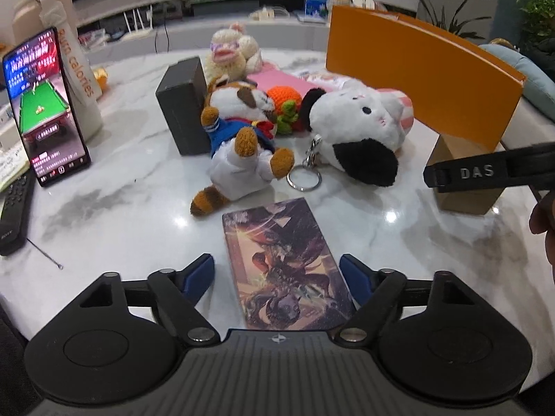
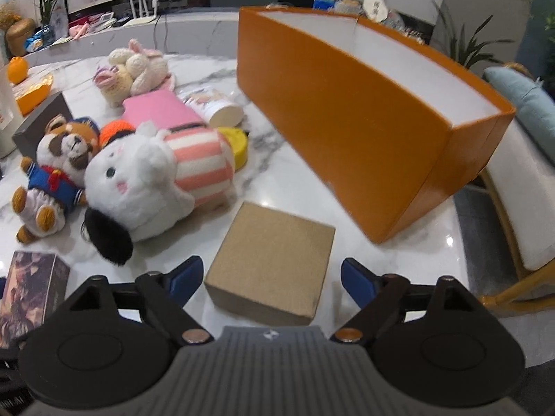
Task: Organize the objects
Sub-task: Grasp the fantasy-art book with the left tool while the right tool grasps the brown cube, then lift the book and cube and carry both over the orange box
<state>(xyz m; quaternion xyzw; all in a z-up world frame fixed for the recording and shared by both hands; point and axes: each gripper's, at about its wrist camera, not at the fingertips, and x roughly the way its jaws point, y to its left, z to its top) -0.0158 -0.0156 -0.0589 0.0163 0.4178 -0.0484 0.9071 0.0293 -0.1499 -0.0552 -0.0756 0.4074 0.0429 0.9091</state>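
A marble table (image 1: 114, 215), a cushioned chair (image 2: 520, 228), potted plants (image 2: 461, 45) behind.

Illustrated box (image 1: 282, 263) lay flat on marble table (image 1: 121, 187), plain cardboard box (image 2: 274, 270) sat nearby, plush raccoon in sailor suit (image 1: 239, 128) and white striped plush (image 2: 163, 170) lay side by side, open orange box (image 2: 364, 118) stood behind.

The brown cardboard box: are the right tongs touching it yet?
Apart. In the right wrist view the right tongs stand open around the cardboard box, with white table visible between each blue pad and the box.
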